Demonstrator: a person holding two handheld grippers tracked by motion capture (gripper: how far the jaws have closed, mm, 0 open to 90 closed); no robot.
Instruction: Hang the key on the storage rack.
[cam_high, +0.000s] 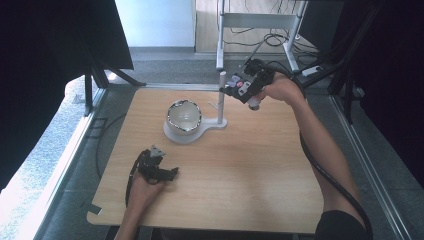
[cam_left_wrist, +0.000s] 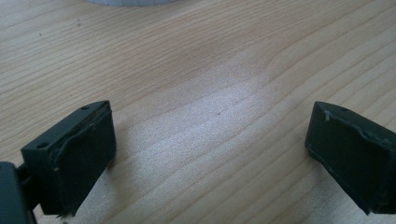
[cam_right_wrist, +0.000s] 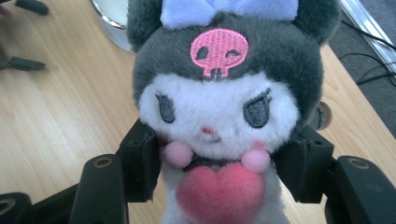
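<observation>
Wooden table (cam_high: 240, 170): right tongs (cam_right_wrist: 215, 163) clamp plush toy (cam_right_wrist: 217, 107); left tongs (cam_left_wrist: 210, 154) open, empty.

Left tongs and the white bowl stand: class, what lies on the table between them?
Nothing: in the high view, bare wooden table separates the open left tongs from the bowl stand.

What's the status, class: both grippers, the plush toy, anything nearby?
Left gripper open, resting on table. Right gripper shut on plush toy, raised beside white stand. Bowl close by.
</observation>
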